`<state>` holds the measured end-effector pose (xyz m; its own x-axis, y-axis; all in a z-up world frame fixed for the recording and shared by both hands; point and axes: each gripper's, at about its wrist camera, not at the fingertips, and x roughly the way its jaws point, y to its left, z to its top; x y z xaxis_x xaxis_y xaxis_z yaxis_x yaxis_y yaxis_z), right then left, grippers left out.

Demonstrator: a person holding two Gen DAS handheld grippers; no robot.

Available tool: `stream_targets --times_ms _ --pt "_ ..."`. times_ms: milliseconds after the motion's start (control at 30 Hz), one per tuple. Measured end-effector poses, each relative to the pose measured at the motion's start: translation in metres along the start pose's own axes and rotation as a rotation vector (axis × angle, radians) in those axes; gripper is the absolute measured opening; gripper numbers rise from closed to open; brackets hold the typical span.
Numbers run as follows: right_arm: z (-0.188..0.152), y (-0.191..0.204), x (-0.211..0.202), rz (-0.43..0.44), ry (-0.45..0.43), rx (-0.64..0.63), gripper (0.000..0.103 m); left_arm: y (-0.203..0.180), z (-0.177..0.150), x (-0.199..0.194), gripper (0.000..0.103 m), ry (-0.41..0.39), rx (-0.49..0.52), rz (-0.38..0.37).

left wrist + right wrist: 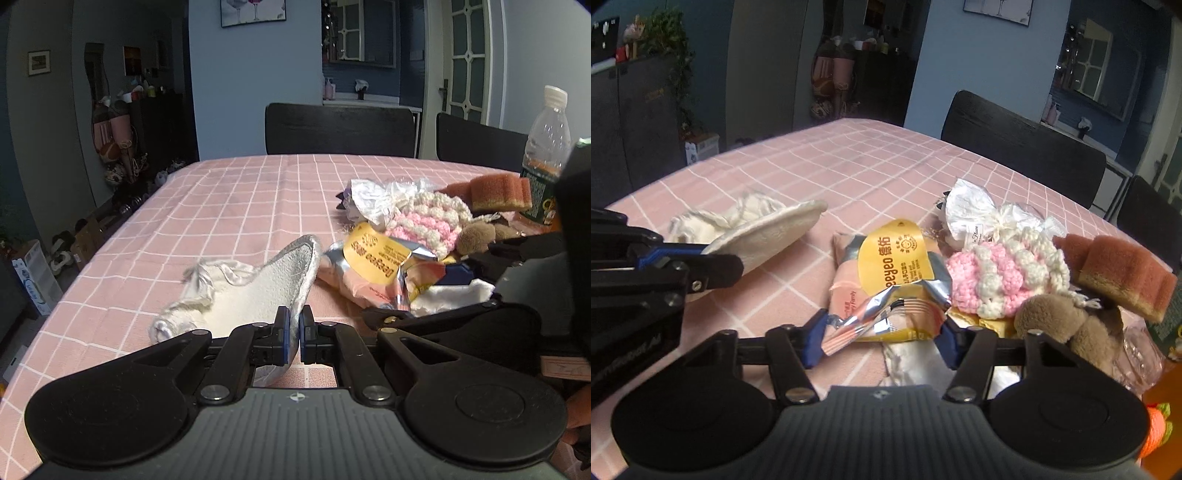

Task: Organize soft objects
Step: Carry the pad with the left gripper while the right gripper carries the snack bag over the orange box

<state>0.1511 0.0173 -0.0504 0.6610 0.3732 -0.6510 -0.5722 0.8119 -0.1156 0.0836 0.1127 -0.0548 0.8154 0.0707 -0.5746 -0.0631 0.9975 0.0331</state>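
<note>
My left gripper [294,328] is shut on the heel edge of a white terry slipper [258,291], held tilted just above the pink checked tablecloth [229,206]; the slipper also shows in the right wrist view [768,236]. My right gripper [882,336] is open, its blue pads either side of a yellow and silver foil snack packet [890,280]. Behind the packet lie a pink and white crocheted hat [1004,277], a brown plush toy [1056,317], an orange sponge [1123,277] and a white wrapped bundle [971,210].
A clear water bottle [546,147] stands at the right behind the sponge. Two black chairs [340,129] stand at the table's far edge. A white cloth [916,362] lies under my right gripper. An orange knitted object [1156,432] sits at the right edge.
</note>
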Motion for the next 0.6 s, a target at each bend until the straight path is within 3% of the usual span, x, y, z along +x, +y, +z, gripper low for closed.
stream_targets --times_ms 200,600 --pt "-0.018 -0.010 -0.046 0.054 -0.047 0.077 0.052 -0.003 0.004 -0.019 0.005 -0.031 -0.001 -0.002" --pt "-0.050 -0.030 -0.134 0.023 -0.149 0.156 0.050 -0.036 0.006 -0.063 0.005 -0.121 0.047 -0.032"
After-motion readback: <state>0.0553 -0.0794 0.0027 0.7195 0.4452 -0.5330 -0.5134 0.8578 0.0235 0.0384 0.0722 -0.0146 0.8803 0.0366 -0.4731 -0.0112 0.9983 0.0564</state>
